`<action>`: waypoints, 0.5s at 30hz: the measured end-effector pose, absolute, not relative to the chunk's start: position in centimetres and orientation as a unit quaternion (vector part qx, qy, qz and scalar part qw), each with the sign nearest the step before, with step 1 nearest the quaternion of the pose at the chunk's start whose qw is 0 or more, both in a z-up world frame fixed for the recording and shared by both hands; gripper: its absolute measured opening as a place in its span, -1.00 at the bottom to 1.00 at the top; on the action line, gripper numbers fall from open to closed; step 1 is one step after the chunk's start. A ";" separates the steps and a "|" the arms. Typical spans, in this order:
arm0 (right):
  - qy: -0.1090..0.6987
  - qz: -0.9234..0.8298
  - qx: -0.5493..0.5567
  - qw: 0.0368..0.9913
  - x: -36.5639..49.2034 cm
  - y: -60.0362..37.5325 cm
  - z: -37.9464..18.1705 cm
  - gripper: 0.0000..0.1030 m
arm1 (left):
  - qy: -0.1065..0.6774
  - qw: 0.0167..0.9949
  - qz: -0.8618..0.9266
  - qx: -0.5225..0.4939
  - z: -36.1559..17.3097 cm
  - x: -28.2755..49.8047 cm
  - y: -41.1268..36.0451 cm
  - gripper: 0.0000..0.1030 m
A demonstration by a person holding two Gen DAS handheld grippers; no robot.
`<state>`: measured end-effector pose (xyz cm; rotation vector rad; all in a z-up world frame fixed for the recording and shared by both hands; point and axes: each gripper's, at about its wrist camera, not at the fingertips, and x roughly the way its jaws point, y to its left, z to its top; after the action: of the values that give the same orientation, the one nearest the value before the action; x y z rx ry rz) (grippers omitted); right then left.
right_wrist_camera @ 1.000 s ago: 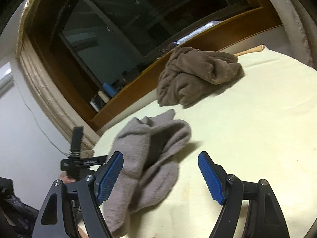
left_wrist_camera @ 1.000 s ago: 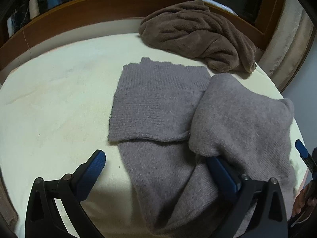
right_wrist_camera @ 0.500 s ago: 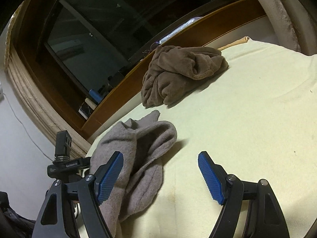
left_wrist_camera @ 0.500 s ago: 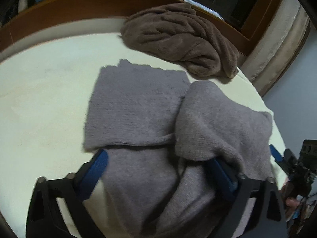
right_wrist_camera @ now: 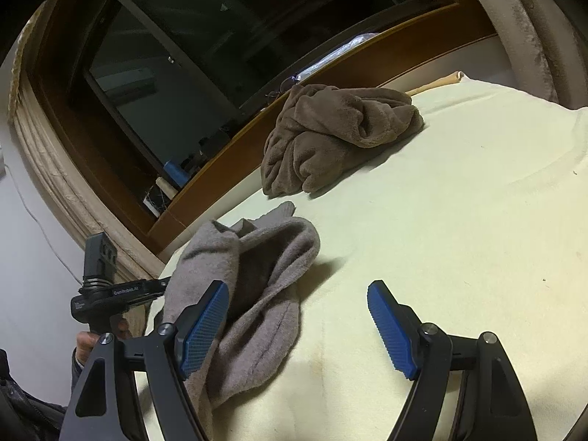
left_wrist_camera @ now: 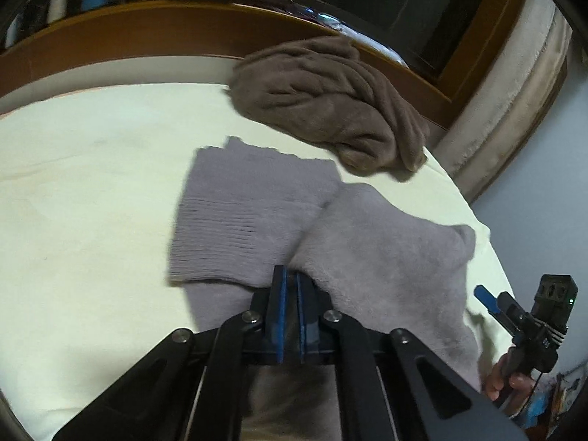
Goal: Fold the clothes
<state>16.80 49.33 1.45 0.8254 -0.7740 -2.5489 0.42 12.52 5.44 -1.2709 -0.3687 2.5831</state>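
A grey knit sweater (left_wrist_camera: 386, 257) lies partly folded on the cream bed sheet (left_wrist_camera: 92, 202), its ribbed flap to the left. My left gripper (left_wrist_camera: 290, 281) sits at the near fold, its jaws closing tight with a pinch of grey knit pressed between the blue pads. In the right wrist view the same sweater (right_wrist_camera: 264, 257) is bunched up at the bed's left edge. My right gripper (right_wrist_camera: 297, 288) stands open just above the sheet; its left pad overlaps the sweater's edge and nothing is pressed between the pads. The left wrist view shows the right gripper (left_wrist_camera: 492, 301) beside the sweater's right side.
A crumpled brown fleece garment (left_wrist_camera: 323, 103) lies at the far side of the bed, against the wooden sill (left_wrist_camera: 147, 33). A dark window and a beige curtain (left_wrist_camera: 514, 92) stand behind. A hand (left_wrist_camera: 507, 378) holds the right tool at the bed's edge.
My left gripper's jaws went from wide open to shut on the sweater's near fold, and the gripper rose slightly, bunching the knit. The right gripper stayed open in place.
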 end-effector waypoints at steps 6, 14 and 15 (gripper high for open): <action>-0.282 -0.895 0.288 0.190 16.5 49.1 2.7 0.55 | -0.149 0.139 0.868 -0.454 4.5 0.4 11.0 -0.87; -0.188 -0.907 0.316 0.205 13.4 43.9 5.4 0.55 | -0.187 0.179 0.847 -0.464 4.2 0.5 11.6 0.60; -0.173 -0.909 0.323 0.200 12.7 43.2 5.4 0.55 | -0.188 0.177 0.848 -0.463 4.3 0.5 11.7 0.60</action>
<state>12.74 43.20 5.36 0.9027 -0.4849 -2.5406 0.53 11.71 4.34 -1.3103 -0.5309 2.4008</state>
